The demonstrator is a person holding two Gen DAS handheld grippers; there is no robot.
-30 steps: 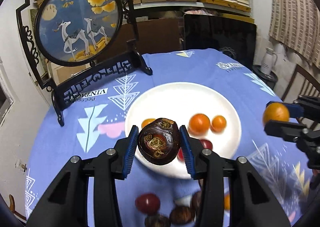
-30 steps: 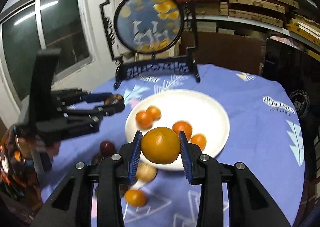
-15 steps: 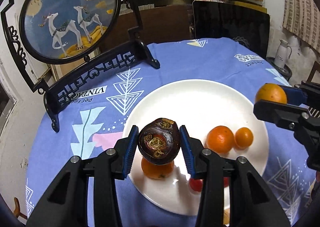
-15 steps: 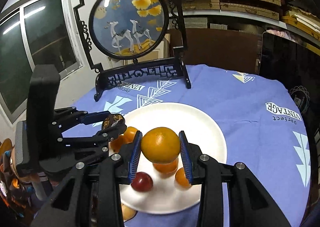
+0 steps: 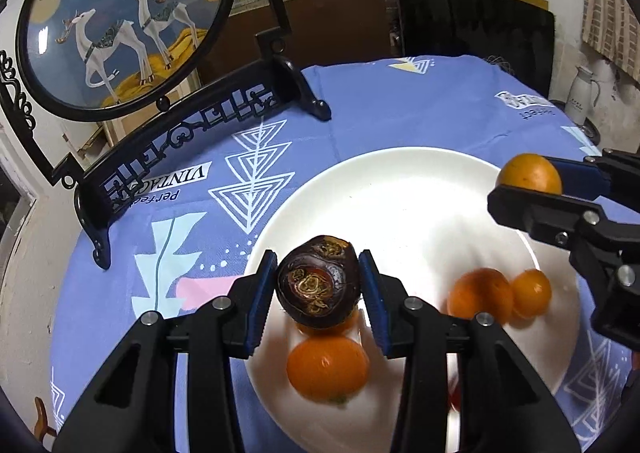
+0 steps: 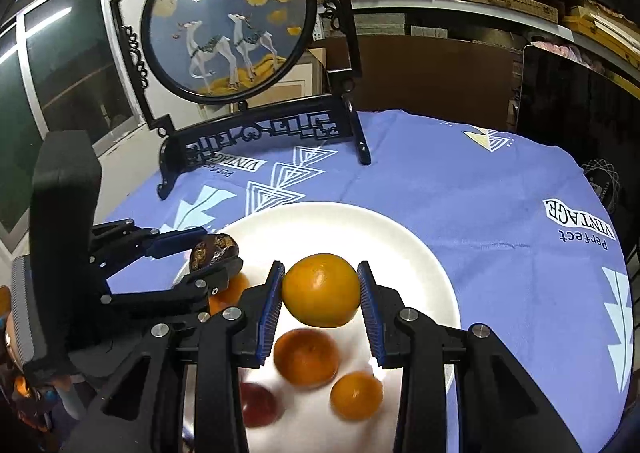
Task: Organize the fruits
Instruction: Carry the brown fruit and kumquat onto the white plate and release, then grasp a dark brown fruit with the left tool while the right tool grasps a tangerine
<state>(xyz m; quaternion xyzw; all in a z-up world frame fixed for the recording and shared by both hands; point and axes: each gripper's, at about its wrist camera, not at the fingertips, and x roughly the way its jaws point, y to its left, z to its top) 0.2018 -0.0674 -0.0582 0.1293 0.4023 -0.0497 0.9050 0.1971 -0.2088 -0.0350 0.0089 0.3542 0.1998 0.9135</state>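
Left wrist: hand-held gripper (image 5: 318, 293) above plate (image 5: 400, 189)

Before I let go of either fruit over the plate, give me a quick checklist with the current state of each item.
1. Left gripper clamped on the dark fruit: ok.
2. Right gripper clamped on the orange: ok.
3. Both held fruits over the plate: ok.
4. Bare plate under the dark fruit: not ok, a tangerine lies just below it.
5. Bare plate under the orange: not ok, another tangerine sits beneath.
6. Height of each fruit above the plate: cannot tell.
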